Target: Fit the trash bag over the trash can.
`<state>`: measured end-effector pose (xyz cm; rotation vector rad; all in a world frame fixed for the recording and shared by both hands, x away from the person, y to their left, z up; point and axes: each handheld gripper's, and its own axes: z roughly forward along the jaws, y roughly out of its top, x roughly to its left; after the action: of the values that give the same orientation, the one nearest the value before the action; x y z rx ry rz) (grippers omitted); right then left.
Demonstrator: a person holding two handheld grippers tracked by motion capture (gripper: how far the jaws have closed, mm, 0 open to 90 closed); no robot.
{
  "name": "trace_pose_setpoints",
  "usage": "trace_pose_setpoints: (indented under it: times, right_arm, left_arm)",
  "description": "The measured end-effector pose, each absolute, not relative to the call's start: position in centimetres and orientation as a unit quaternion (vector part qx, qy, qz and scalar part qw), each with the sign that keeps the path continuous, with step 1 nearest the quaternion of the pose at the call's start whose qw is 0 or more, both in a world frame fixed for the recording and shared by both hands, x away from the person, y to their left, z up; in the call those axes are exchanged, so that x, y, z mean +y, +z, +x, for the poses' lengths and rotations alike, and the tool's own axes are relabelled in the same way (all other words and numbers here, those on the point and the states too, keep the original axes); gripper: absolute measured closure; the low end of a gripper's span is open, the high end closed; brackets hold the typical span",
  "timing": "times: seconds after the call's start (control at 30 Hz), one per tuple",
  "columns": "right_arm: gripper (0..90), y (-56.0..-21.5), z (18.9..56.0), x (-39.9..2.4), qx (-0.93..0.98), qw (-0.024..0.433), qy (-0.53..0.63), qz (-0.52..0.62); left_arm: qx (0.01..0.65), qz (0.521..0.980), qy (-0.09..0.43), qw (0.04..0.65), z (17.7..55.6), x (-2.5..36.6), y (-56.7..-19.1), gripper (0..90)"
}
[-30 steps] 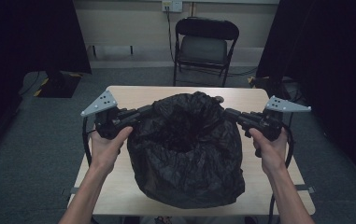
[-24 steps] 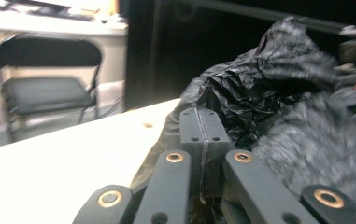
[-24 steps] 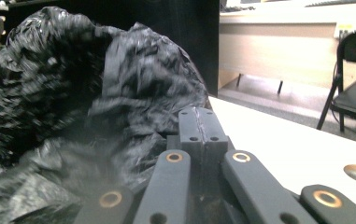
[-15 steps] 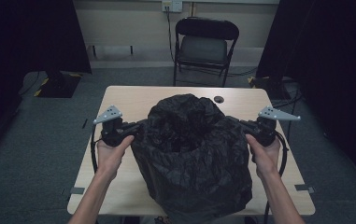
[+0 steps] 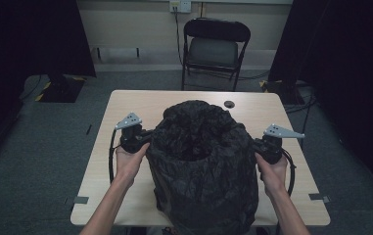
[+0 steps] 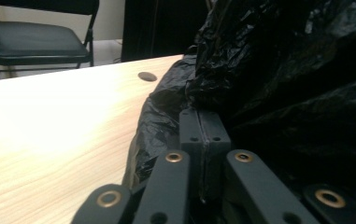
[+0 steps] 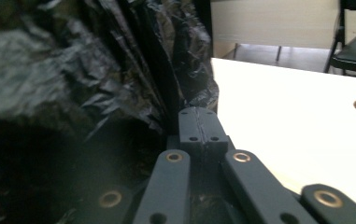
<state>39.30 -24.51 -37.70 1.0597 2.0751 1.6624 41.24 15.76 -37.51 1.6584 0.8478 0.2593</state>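
A large crumpled black plastic bag (image 5: 203,166) stands on the light wooden table (image 5: 125,105), its mouth gaping upward. My left gripper (image 5: 147,142) is at the bag's left side, shut on a fold of the bag (image 6: 241,74). Its jaws, seen pressed together at the left gripper (image 6: 204,126), have just been opening by a hair, with film still between them. My right gripper (image 5: 255,147) is at the bag's right side. In the right gripper view the right gripper (image 7: 202,125) is shut on the bag (image 7: 119,70). A hand holds each gripper.
A round cable hole (image 5: 229,104) lies in the table behind the bag. A black folding chair (image 5: 216,46) stands beyond the far edge. Dark curtains hang at both sides. The bag's bottom overhangs the near table edge.
Both hands have come down with the bag. The bag has sunk onto the table and bulged outward, and its top now gapes open.
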Motion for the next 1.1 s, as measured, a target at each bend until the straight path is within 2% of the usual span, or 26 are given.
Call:
trace_pose_setpoints:
  times: [0.1,0.17,0.3,0.4,0.7,0.83,0.97,1.03,1.07,1.1]
  right_arm:
    - [69.3,-37.4,39.0,-24.9,0.715,0.145,0.580,0.363]
    - [53.8,-36.9,38.8,-25.4,0.708,0.150,0.583,0.369]
    - [42.0,-35.6,37.4,-26.9,0.703,0.166,0.585,0.368]
    - [35.8,-34.8,35.6,-28.3,0.699,0.173,0.592,0.362]
    - [25.6,-33.3,30.5,-29.7,0.698,0.158,0.623,0.315]
    - [20.0,-32.7,28.6,-29.3,0.702,0.128,0.645,0.274]
    - [19.0,-33.1,27.4,-28.4,0.715,0.108,0.643,0.253]
    - [25.8,-33.8,27.4,-27.6,0.730,0.092,0.633,0.242]
    - [33.6,-34.2,27.4,-27.2,0.736,0.093,0.626,0.240]
    - [46.0,-34.6,27.5,-26.8,0.743,0.097,0.618,0.236]
  left_arm:
    - [0.369,0.711,0.127,0.585,40.8,16.3,-37.3,69.4]
    - [0.378,0.701,0.133,0.590,40.4,17.3,-37.0,54.4]
    - [0.374,0.693,0.134,0.602,39.7,18.9,-36.6,49.2]
    - [0.374,0.691,0.135,0.604,39.6,19.3,-36.7,49.2]
    - [0.354,0.692,0.120,0.618,39.5,18.3,-37.0,45.8]
    - [0.352,0.692,0.117,0.619,39.6,17.9,-37.1,45.3]
    - [0.355,0.687,0.107,0.625,39.9,17.5,-37.2,45.2]
    - [0.354,0.688,0.106,0.625,40.1,17.2,-37.3,45.2]
    - [0.353,0.688,0.105,0.625,40.1,17.1,-37.3,45.2]
    - [0.353,0.687,0.103,0.626,40.2,17.0,-37.4,45.6]
